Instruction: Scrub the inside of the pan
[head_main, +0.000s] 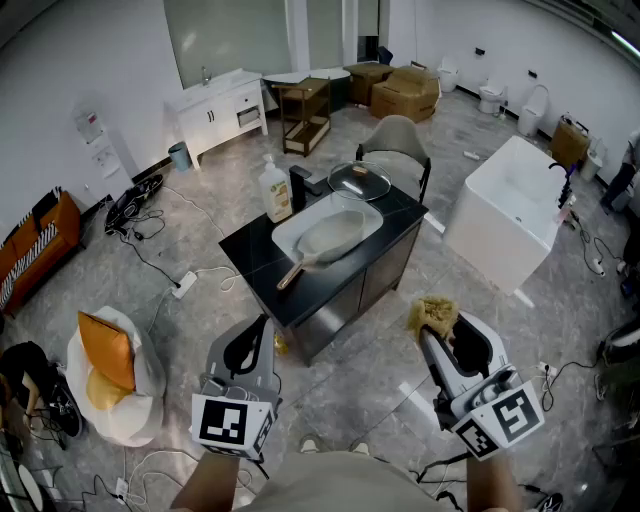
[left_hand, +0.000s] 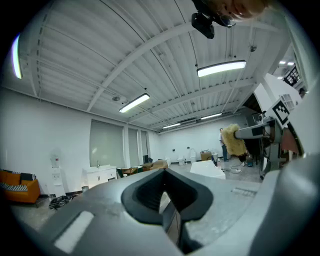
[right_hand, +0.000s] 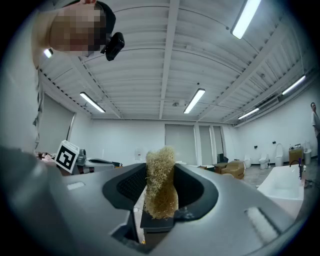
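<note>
Pan (head_main: 330, 238): lies in the white sink (head_main: 288, 228) sunk into the top of the black bench (head_main: 250, 262), with its handle (head_main: 293, 272) poking over the sink's rim toward the bench's near edge.
Pan, make and shape: a shallow round bowl, pale grey inside, likely metal and stiff; the handle is a straight brown stick, wood by the look of it.
Pan, handling: probably of moderate weight, and apt to slide or spin in the smooth basin once it is rubbed. The handle is the natural hold, leaving the bowl free for scrubbing.
Scrubber (head_main: 432, 314): a tan, coarse, fibrous wad, soft and springy; it should squash flat against the pan and weighs next to nothing.
Right tool (right_hand: 160, 200): clamped on the scrubber's lower part, the tuft standing out beyond the jaws; well short of the bench's near side, over the floor.
Left tool (left_hand: 165, 200): jaws pressed together with nothing between them; also well short of the bench's near side.
Soap bottle (head_main: 275, 190): pale plastic with a pump, standing on the bench just left of the sink.
Glass lid (head_main: 358, 181): round and clear, at the bench's far end; fragile.
Progress: scrubbing not begun, judging by both tools being far from the pan.
</note>
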